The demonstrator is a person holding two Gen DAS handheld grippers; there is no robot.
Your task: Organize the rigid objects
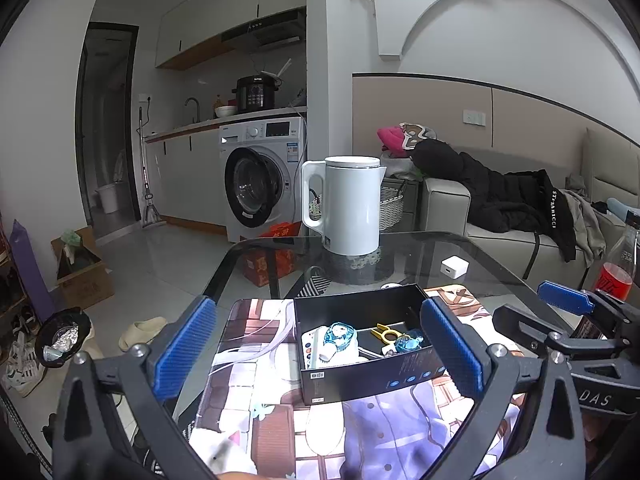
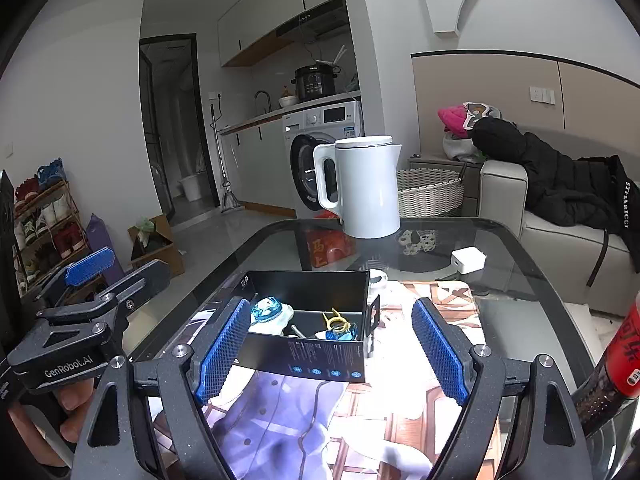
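A black box sits on a picture mat low in the middle of both views, on a glass table. Inside it lie a blue toy, a yellow ring piece and a smaller blue bit. The left gripper is wide open with nothing in it; the box sits between its blue pads, not touched. The right gripper is open too and holds nothing. A white kettle stands behind, near the top middle.

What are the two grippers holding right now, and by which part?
Nothing. The left gripper and right gripper both stand open by the black box, pads clear of it.
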